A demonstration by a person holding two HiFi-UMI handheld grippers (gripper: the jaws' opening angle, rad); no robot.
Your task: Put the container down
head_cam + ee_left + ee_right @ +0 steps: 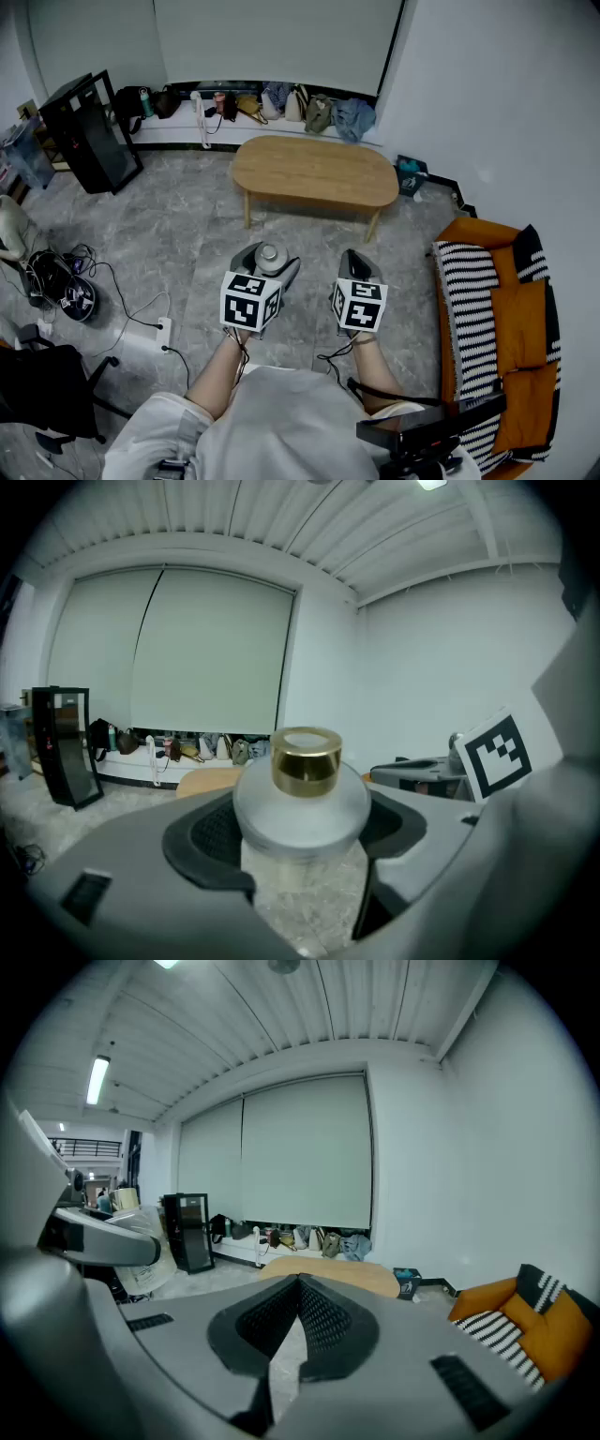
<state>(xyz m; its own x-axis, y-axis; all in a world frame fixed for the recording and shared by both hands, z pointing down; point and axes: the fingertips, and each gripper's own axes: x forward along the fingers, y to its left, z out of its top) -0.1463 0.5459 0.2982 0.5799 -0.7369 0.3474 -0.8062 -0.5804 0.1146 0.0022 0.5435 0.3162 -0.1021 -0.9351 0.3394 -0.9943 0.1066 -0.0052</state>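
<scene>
Well short of the bench: container in the left jaws

Clearly, the left gripper (268, 262) had the container (300, 803) clamped between its jaws. They stood wide apart, the dark pads pressed to either side of the pale, rounded shoulder just below the gold cap (306, 758). I saw it carried upright in the air above the grey floor (187, 246). The right gripper (298, 1321) hung just beside the left one, its jaws brought together with nothing between them. Both pointed toward the oval wooden bench (314, 171), which stood well apart ahead of them. An orange sofa (487, 234) with a striped cover lay off to the right.
</scene>
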